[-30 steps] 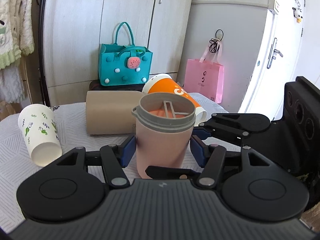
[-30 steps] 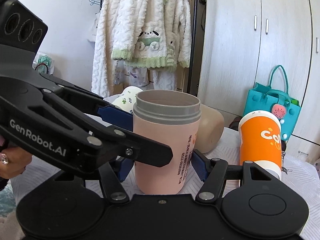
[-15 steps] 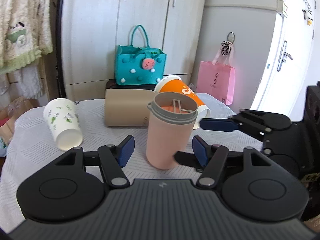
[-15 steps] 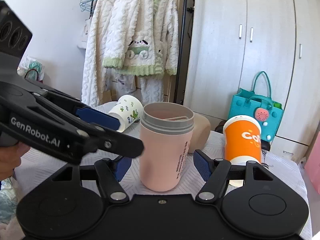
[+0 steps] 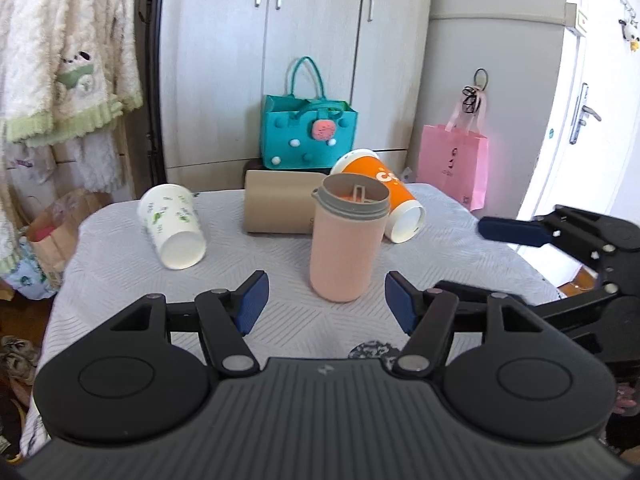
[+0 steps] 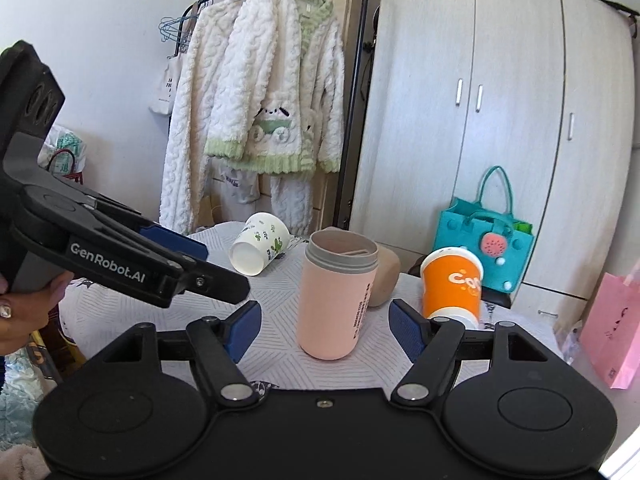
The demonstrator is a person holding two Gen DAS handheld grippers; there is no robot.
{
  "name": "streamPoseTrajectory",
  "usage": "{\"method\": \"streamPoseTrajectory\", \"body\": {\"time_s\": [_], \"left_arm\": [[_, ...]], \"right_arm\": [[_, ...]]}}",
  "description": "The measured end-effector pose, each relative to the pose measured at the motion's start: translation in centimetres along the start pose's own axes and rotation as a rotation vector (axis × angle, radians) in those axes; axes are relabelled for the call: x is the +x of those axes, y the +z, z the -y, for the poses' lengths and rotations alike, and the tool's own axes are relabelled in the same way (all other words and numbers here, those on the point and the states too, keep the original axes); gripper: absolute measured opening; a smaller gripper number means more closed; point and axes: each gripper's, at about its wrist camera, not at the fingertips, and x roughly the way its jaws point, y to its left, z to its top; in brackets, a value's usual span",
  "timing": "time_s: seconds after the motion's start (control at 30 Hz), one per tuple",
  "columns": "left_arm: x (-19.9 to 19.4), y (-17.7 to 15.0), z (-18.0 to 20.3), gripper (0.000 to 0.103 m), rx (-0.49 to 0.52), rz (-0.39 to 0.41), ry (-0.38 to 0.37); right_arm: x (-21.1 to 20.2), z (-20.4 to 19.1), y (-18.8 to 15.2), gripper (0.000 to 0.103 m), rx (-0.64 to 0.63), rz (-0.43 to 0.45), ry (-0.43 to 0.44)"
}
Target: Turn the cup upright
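Note:
A pink cup with a grey rim [image 5: 346,240] stands upright on the white tablecloth [image 5: 120,272], mouth up; it also shows in the right wrist view [image 6: 338,292]. My left gripper [image 5: 326,304] is open and empty, a little short of the cup. My right gripper [image 6: 324,330] is open and empty, also short of the cup. The right gripper appears at the right in the left wrist view [image 5: 560,240], and the left gripper at the left in the right wrist view [image 6: 120,264].
A white leaf-print cup [image 5: 172,226], a beige cup [image 5: 280,208] and an orange cup [image 5: 384,196] lie on their sides behind the pink cup. A teal bag [image 5: 308,136] and a pink bag [image 5: 454,168] stand beyond the table.
Both grippers have let go of the pink cup and drawn back from it. The cup stays upright on the cloth.

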Motion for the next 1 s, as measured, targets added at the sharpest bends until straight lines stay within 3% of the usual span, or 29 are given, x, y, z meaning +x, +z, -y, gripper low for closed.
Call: {"method": "streamPoseTrajectory", "body": {"time_s": [0.23,0.63,0.87,1.0], "left_arm": [[-2.5,-0.8,-0.2,0.066,-0.019,0.007,0.048],[-6.2,-2.4,0.3,0.073,0.003,0.052,0.107],[-6.9,-3.2,1.0,0.081,0.003,0.067,0.126],[-6.9,-3.7,0.8,0.094,-0.017,0.076,0.141]], "right_arm": [[-2.5,-0.3,0.0,0.078,0.061,-0.023,-0.055],[-6.3,-1.1,-0.7,0.08,0.083,0.018,-0.107],[-8.5,-1.7,-1.2,0.086,0.144,0.054,-0.131],[-8.4,-1.6,-1.7,0.09,0.178,0.042,-0.199]]}}
